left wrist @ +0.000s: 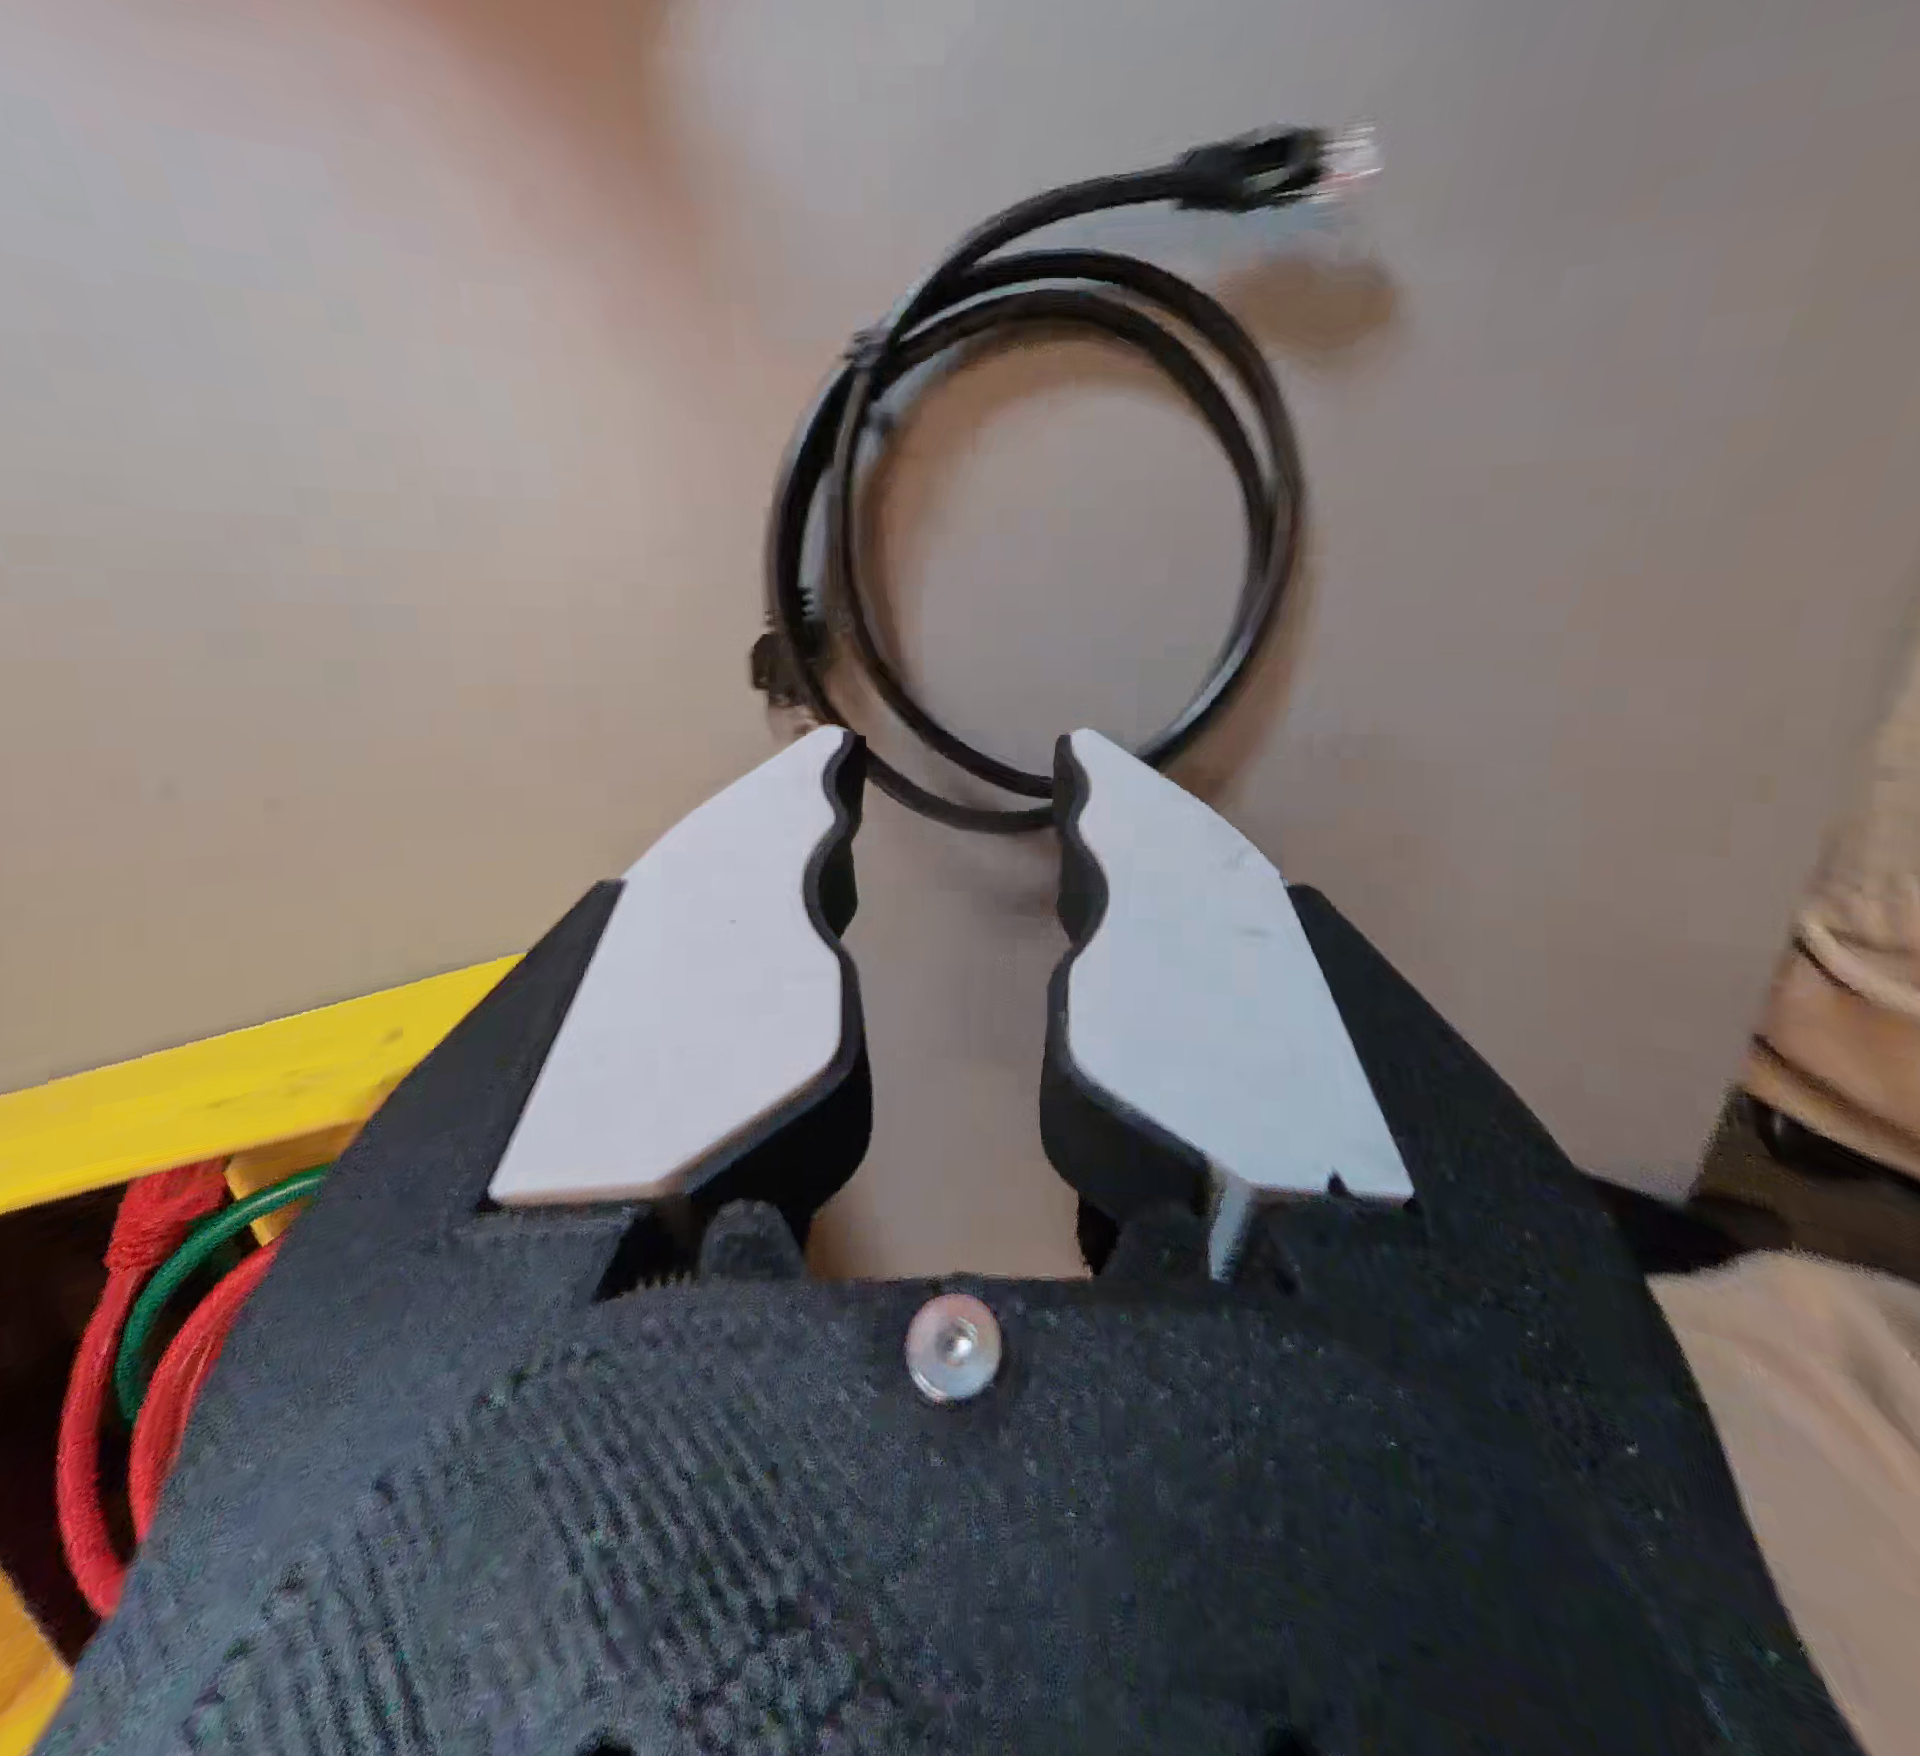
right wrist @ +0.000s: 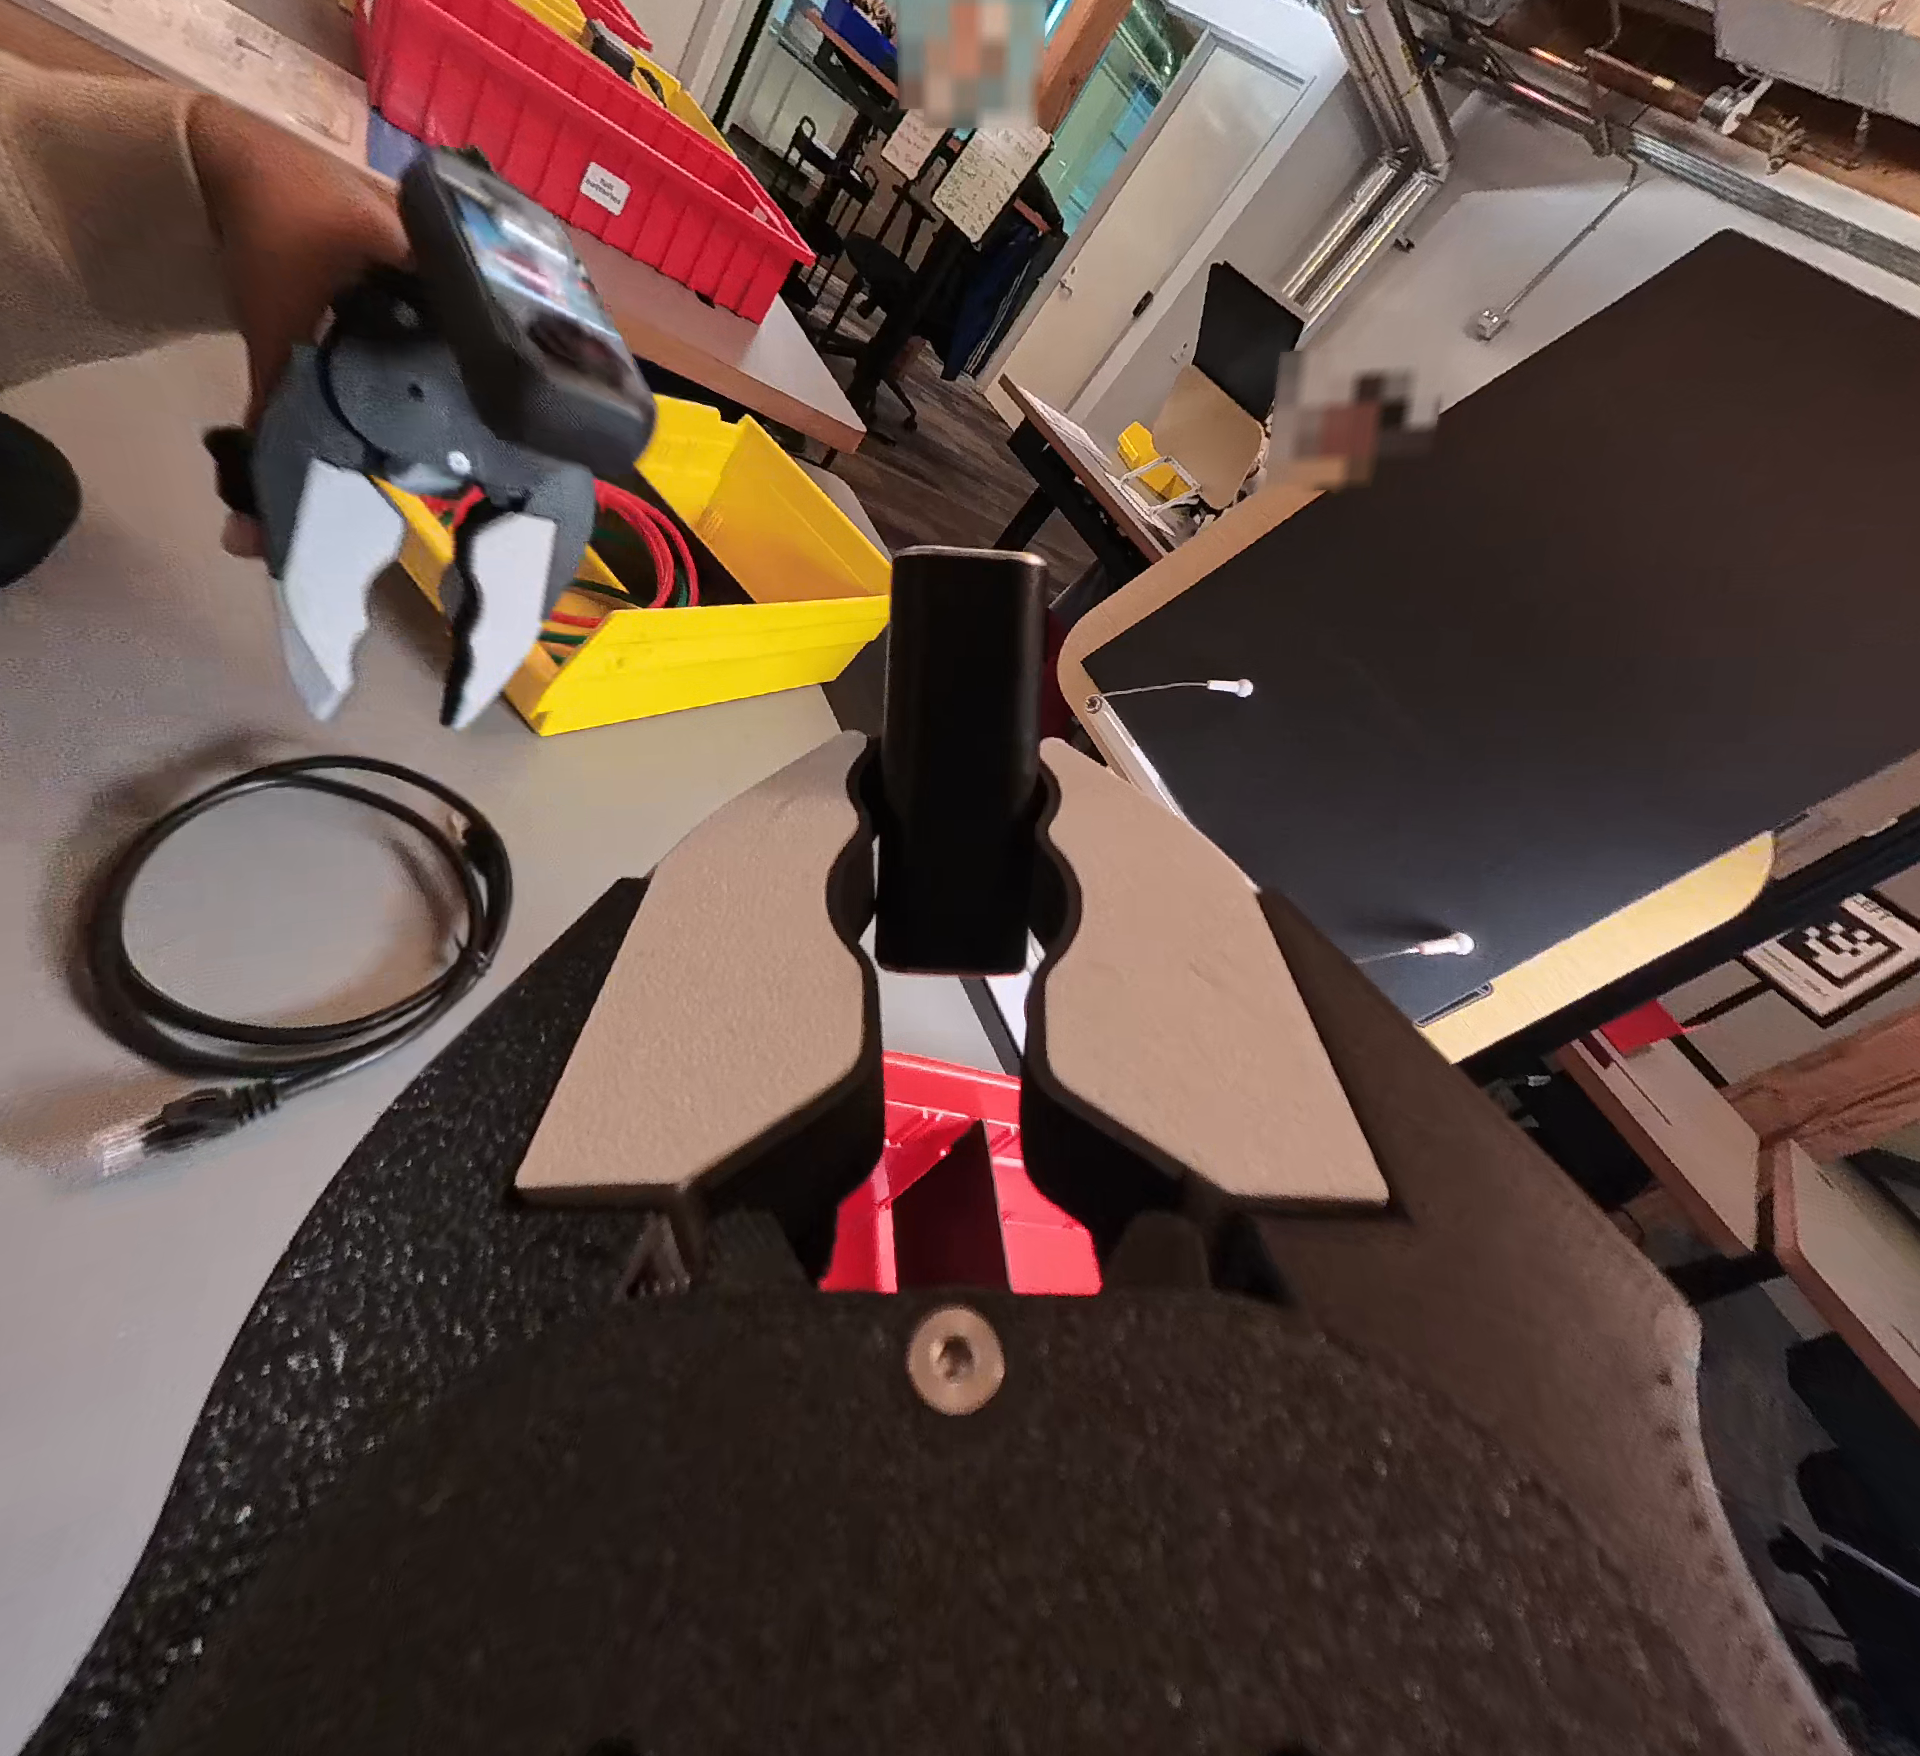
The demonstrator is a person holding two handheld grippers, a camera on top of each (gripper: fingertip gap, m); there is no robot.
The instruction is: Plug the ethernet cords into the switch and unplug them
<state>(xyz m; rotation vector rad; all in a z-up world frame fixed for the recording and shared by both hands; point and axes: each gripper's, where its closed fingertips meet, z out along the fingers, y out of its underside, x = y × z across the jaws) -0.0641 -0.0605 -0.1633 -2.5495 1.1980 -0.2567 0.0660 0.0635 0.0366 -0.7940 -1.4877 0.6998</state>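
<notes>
A black coiled ethernet cord (left wrist: pixel 1049 522) lies on the grey table; one plug (left wrist: pixel 1278 168) points to the far right, the other plug (left wrist: pixel 779 667) lies near my left fingertip. My left gripper (left wrist: pixel 956 750) is open and empty, hovering above the near edge of the coil. In the right wrist view the cord (right wrist: pixel 301 917) lies at the left with a plug (right wrist: pixel 156 1124) at its near end, and the left gripper (right wrist: pixel 395 698) hangs above it. My right gripper (right wrist: pixel 956 761) is shut on a black box-shaped switch (right wrist: pixel 961 750), held upright in the air.
A yellow bin (right wrist: pixel 707 657) with red and green cords (right wrist: pixel 623 563) stands behind the coil; it also shows in the left wrist view (left wrist: pixel 208 1083). A red bin (right wrist: pixel 956 1176) lies below my right gripper. Red and yellow bins (right wrist: pixel 561 117) stand farther back. A black-topped table (right wrist: pixel 1507 626) is at the right. Spacing between my two grippers at the tips: around 25 cm.
</notes>
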